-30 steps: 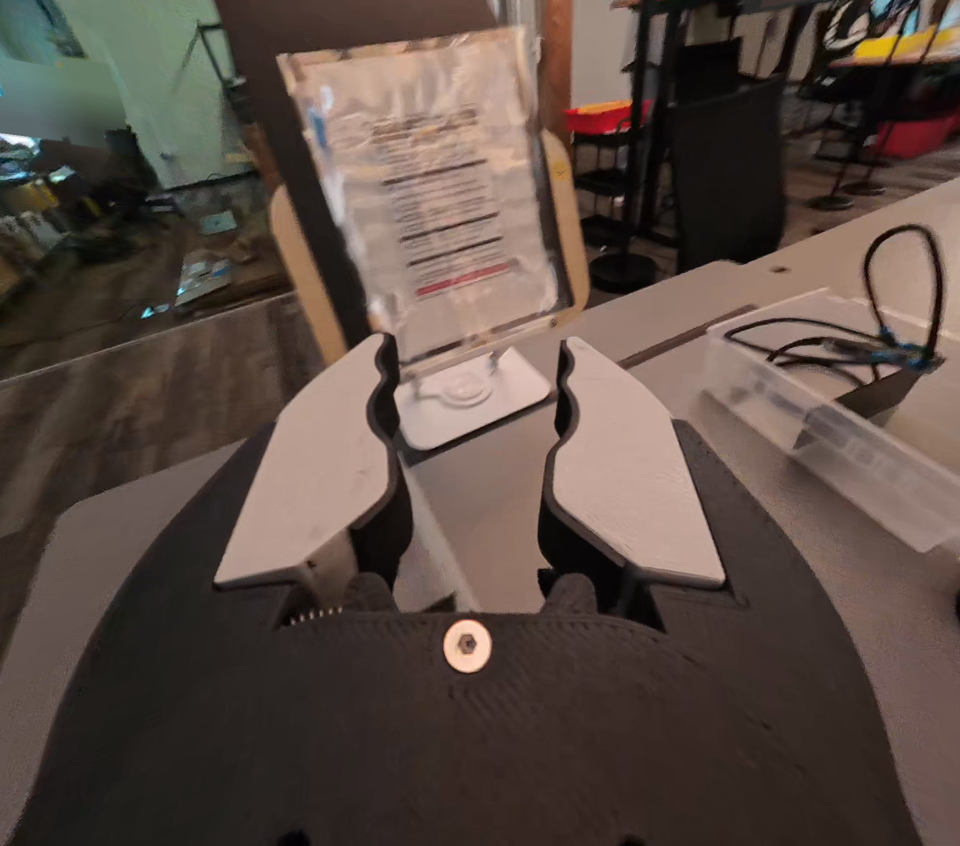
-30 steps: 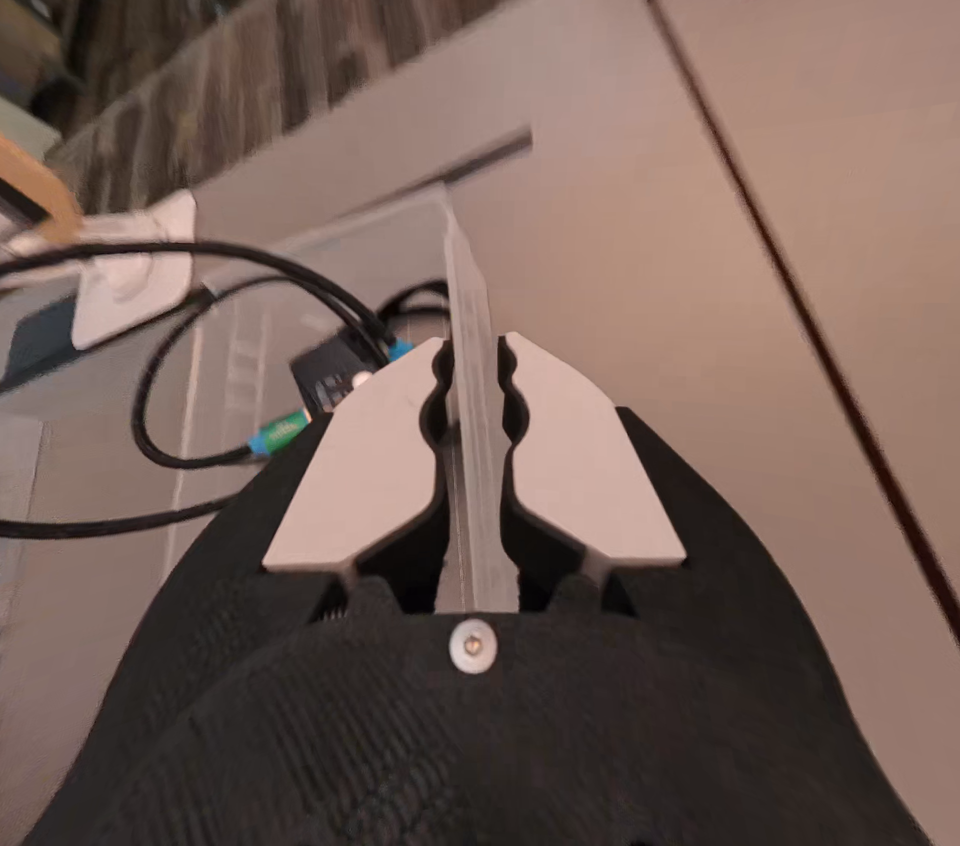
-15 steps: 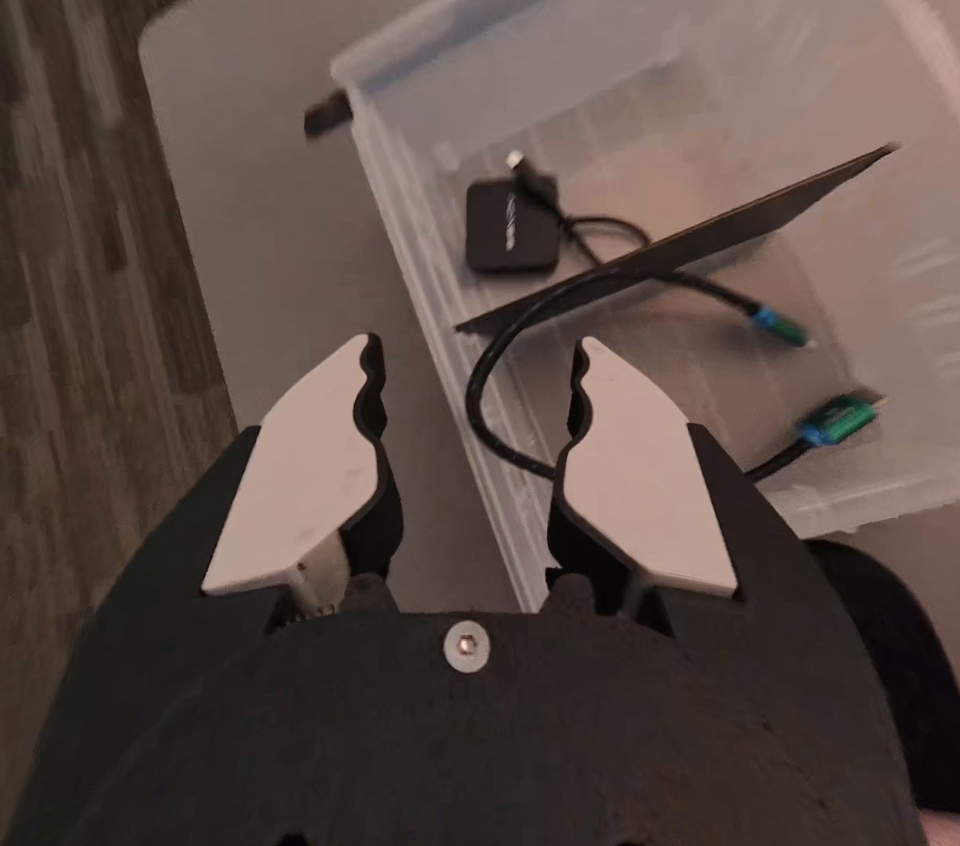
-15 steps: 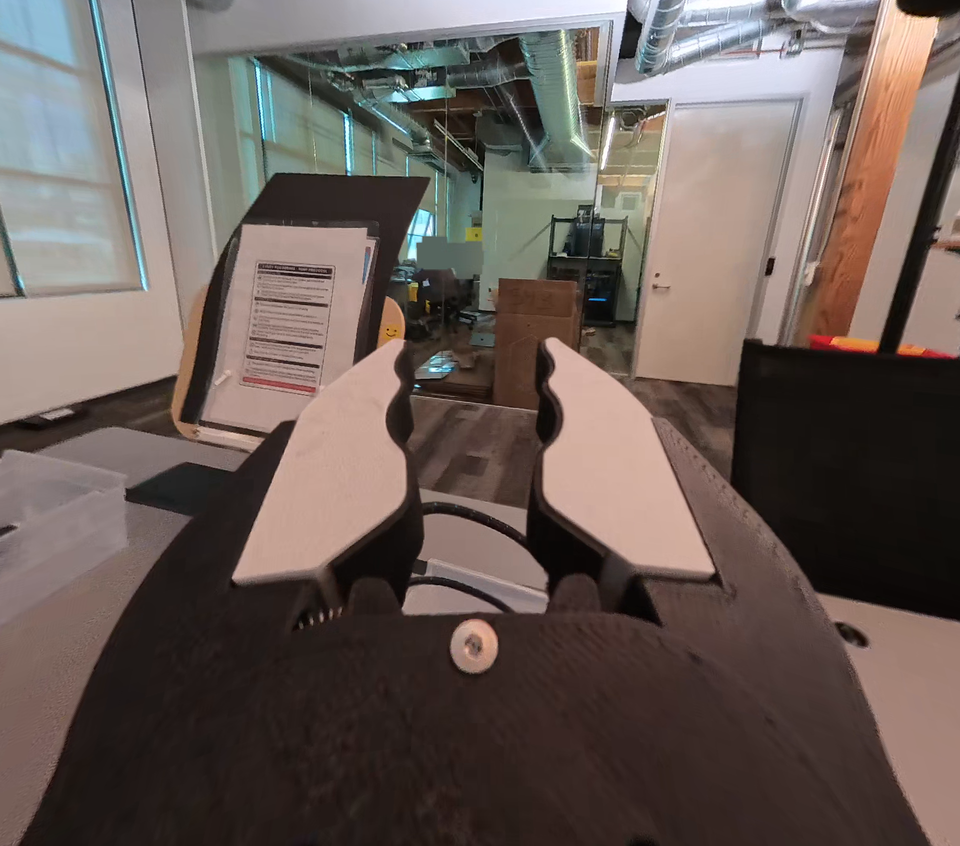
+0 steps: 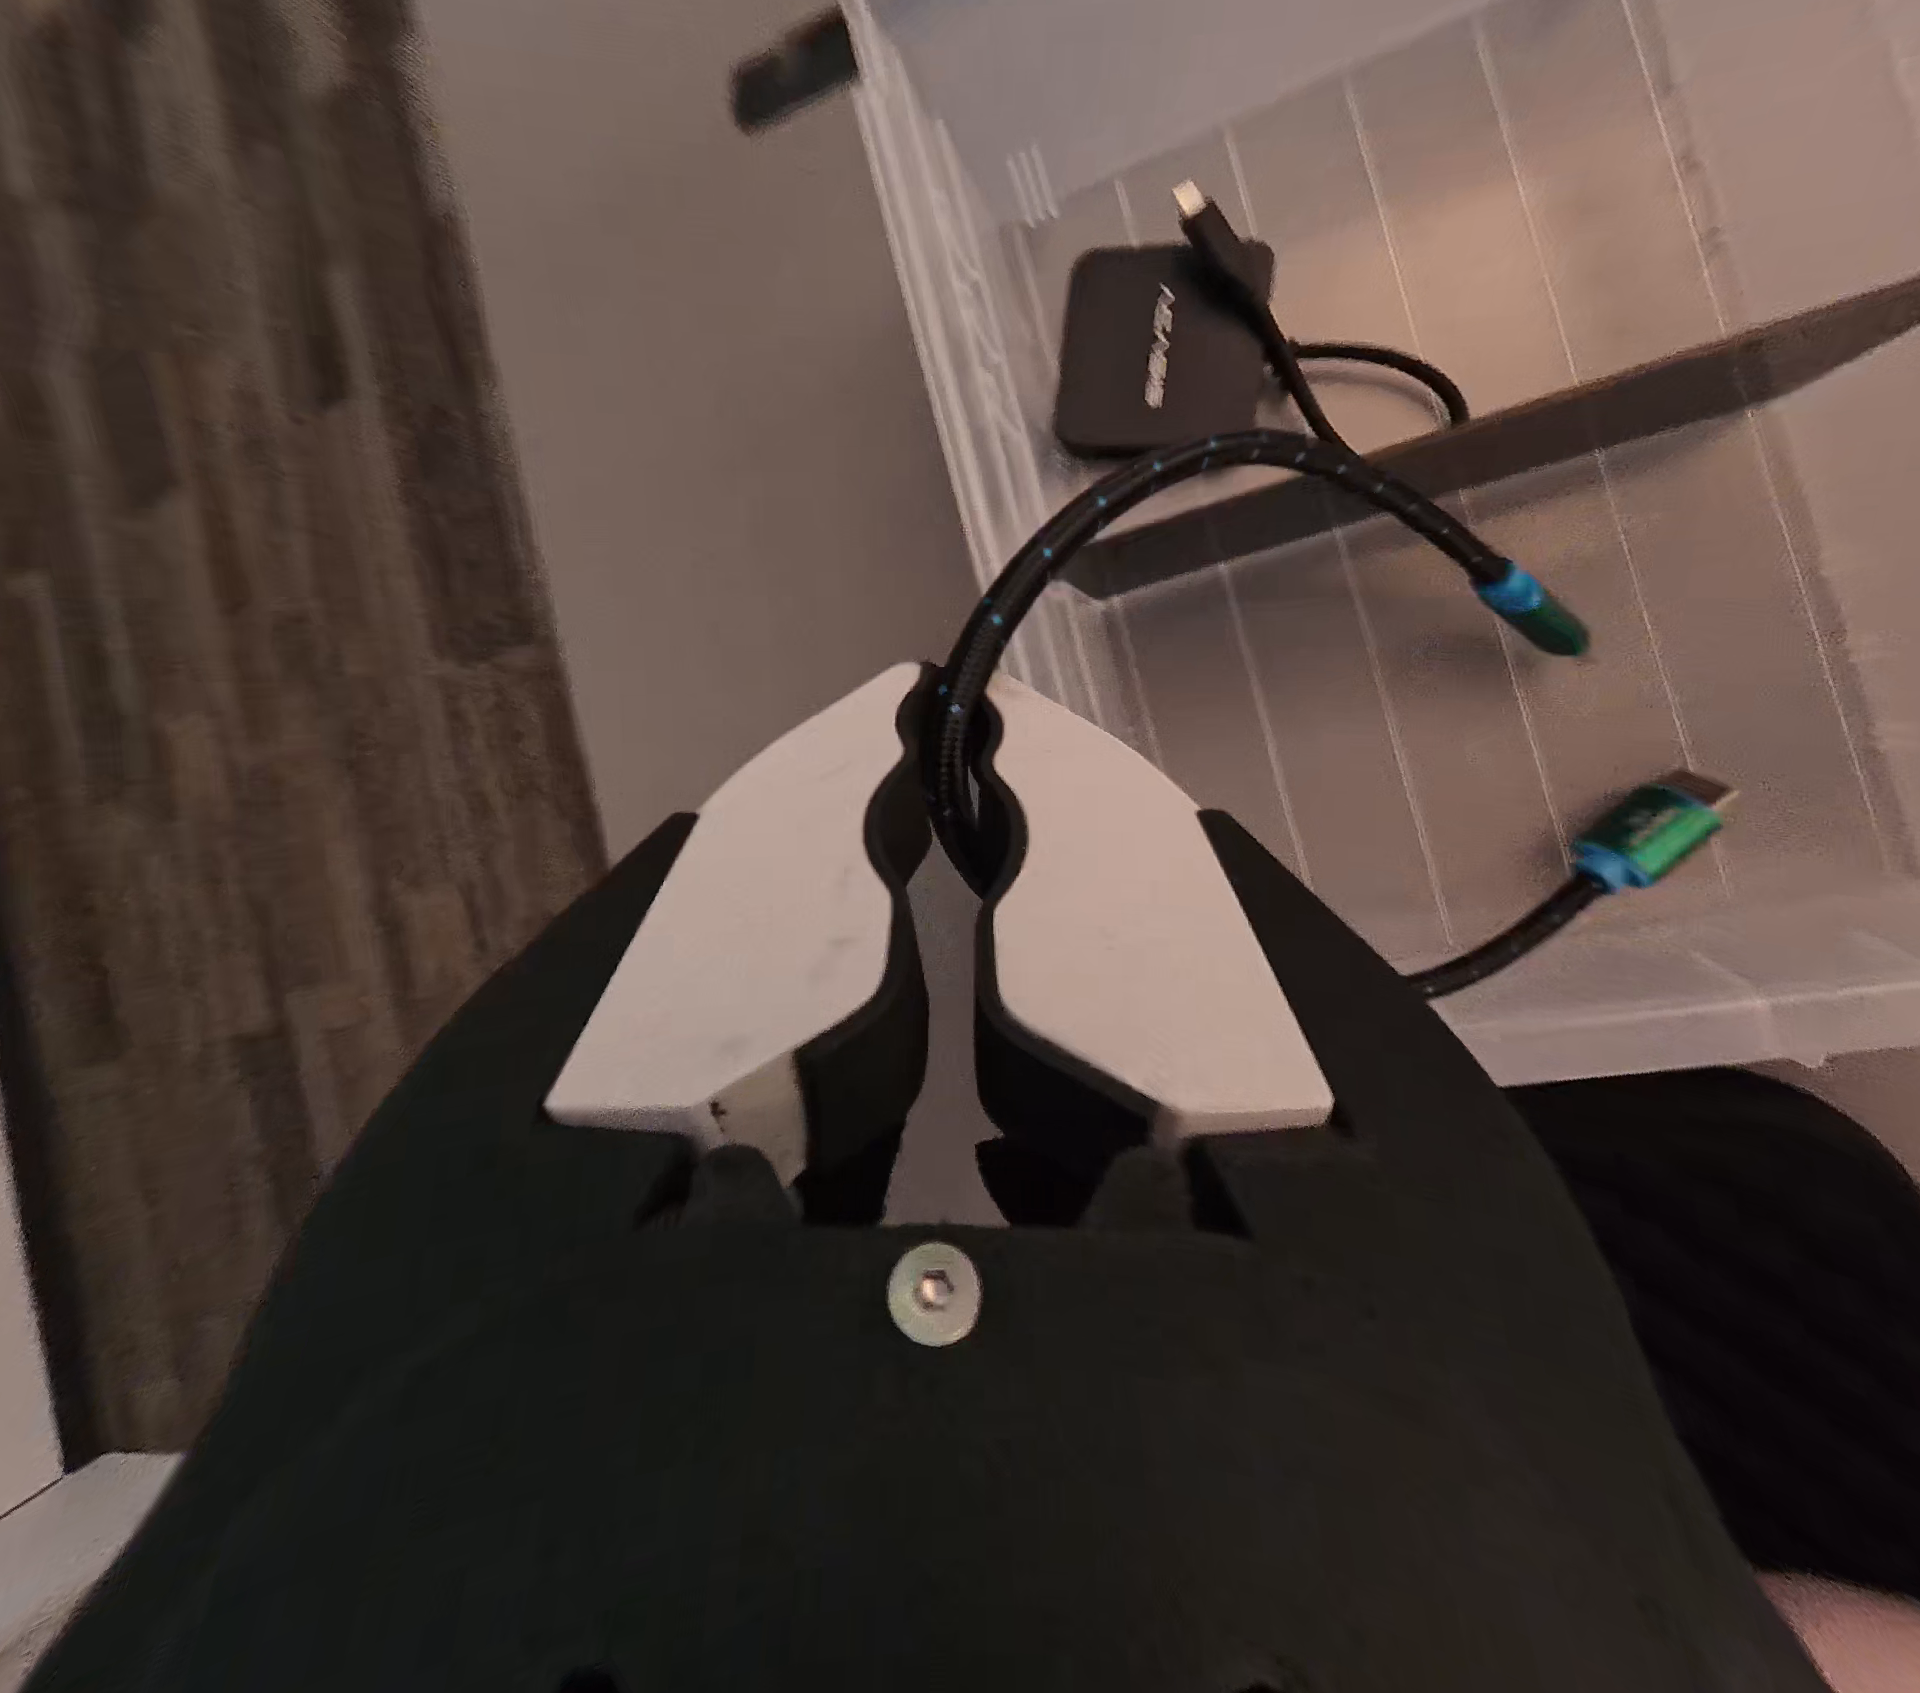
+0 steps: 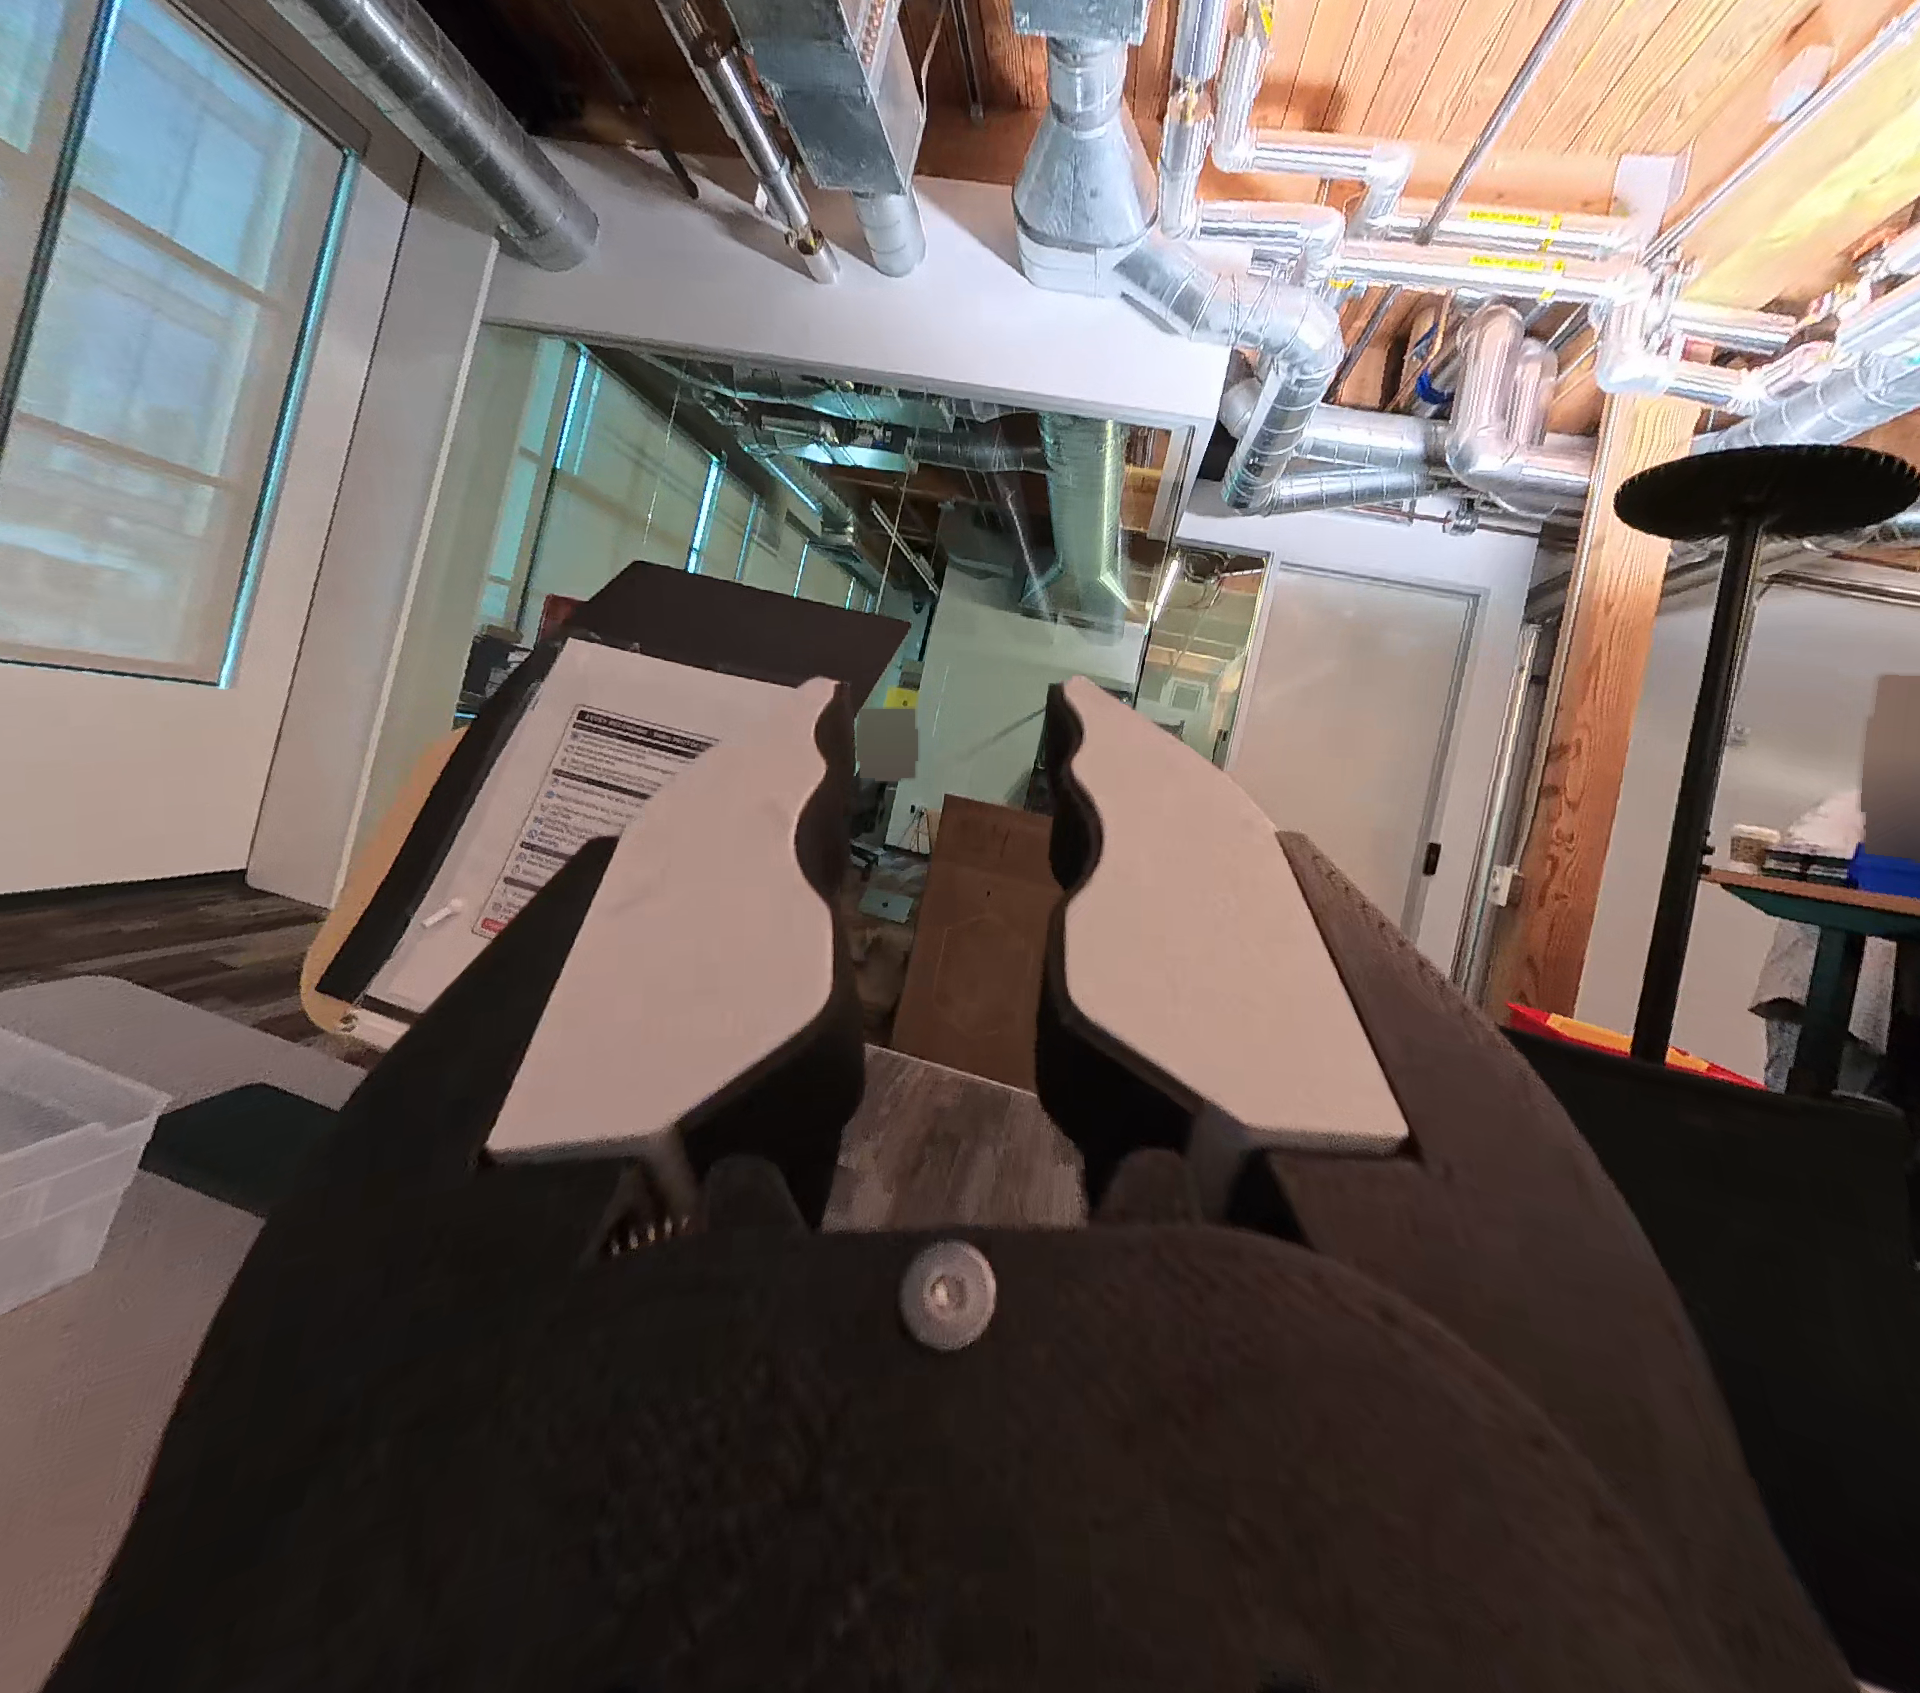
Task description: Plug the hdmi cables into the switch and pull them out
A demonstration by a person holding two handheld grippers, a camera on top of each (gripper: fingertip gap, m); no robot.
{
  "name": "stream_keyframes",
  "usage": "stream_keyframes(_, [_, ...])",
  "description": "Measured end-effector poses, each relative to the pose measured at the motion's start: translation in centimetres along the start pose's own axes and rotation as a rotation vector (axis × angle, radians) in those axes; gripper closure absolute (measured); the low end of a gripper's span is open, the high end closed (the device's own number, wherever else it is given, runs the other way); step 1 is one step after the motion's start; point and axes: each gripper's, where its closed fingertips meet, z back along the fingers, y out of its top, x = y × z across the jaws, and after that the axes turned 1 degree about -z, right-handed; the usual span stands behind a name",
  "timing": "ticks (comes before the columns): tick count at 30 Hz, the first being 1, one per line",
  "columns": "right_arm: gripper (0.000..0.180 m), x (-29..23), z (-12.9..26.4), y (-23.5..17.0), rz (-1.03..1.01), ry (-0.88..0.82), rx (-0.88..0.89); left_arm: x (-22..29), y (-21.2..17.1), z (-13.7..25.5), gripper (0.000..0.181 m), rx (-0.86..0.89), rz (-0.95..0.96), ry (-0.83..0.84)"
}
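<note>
While clamped: left gripper (image 5: pixel 948 744) pinches the braided hdmi cable (image 5: pixel 1101 521) at its fingertips.
Plug: green-blue connector (image 5: pixel 1536 620) hangs at 2 o'clock, over the clear bin (image 5: pixel 1714 1035).
Switch: black box (image 5: pixel 1143 350) at 1 o'clock, beyond the plug.
Plug axis: points to 4 o'clock, away from the switch.
Right gripper (image 6: pixel 948 734): fingers spread, empty, aimed at the room; left is nearer.

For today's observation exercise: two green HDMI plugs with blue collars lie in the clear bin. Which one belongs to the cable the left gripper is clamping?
The upper plug, nearer the black switch: its braided cable arcs back into the left gripper.
</note>
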Motion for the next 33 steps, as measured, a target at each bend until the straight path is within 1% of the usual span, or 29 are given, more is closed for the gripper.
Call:
stream_keyframes(2, [0.145,-0.1,0.2,0.3,-0.002,0.004,0.01,-0.3,1.7,3.5,0.179,0.103,0.006,0.065])
stream_keyframes(3, [0.145,-0.1,0.2,0.5,-0.001,0.005,0.013,0.0,2.9,5.8,0.18,0.185,0.009,0.087])
stream_keyframes(6, [0.146,-0.3,0.2,0.7,0.0,0.011,0.021,2.2,6.8,14.0,0.18,0.504,-0.007,0.143])
stream_keyframes(8, [0.146,-0.5,0.2,0.8,0.001,0.017,0.022,4.9,9.0,19.1,0.18,0.723,-0.036,0.136])
stream_keyframes(10, [0.146,-0.7,0.2,0.9,0.005,0.022,0.022,8.7,10.5,22.6,0.18,0.881,-0.073,0.047])
stream_keyframes(12, [0.146,-0.9,0.2,0.9,0.007,0.026,0.022,13.3,11.8,24.3,0.181,0.97,-0.123,-0.139])
stream_keyframes(13, [0.146,-1.0,0.2,1.0,0.006,0.031,0.024,15.6,12.3,24.6,0.181,0.986,-0.144,-0.253])
stream_keyframes(16, [0.147,-1.4,0.1,1.0,0.003,0.046,0.023,22.3,13.6,23.2,0.181,0.91,-0.207,-0.613])
stream_keyframes(18, [0.147,-1.5,-0.1,0.7,0.006,0.051,0.005,26.5,14.0,20.5,0.181,0.772,-0.245,-0.812])
stream_keyframes(19, [0.147,-1.5,-0.1,0.6,0.01,0.051,-0.005,28.3,14.1,18.8,0.181,0.697,-0.258,-0.883])
stream_keyframes(21, [0.147,-1.5,-0.2,0.4,0.018,0.05,-0.016,31.6,14.3,14.9,0.181,0.553,-0.273,-0.966])
stream_keyframes(23, [0.147,-1.5,-0.1,0.4,0.021,0.051,-0.018,34.6,13.9,11.0,0.181,0.426,-0.309,-0.985])
stream_keyframes(26, [0.147,-1.4,-0.1,0.4,0.018,0.051,-0.015,37.5,13.1,5.6,0.181,0.297,-0.363,-0.911])
stream_keyframes(27, [0.147,-1.3,-0.1,0.4,0.016,0.051,-0.017,38.1,12.9,4.3,0.181,0.272,-0.37,-0.893])
stream_keyframes(30, [0.147,-1.3,-0.2,0.2,0.007,0.056,-0.017,39.9,11.6,1.1,0.181,0.168,-0.352,-0.911])
stream_keyframes(32, [0.147,-1.4,-0.3,0.1,0.005,0.06,-0.021,40.5,11.0,-1.1,0.179,0.116,-0.349,-0.871])
stream_keyframes(33, [0.147,-1.4,-0.4,0.0,0.007,0.062,-0.024,40.6,10.7,-2.0,0.168,0.099,-0.361,-0.846])
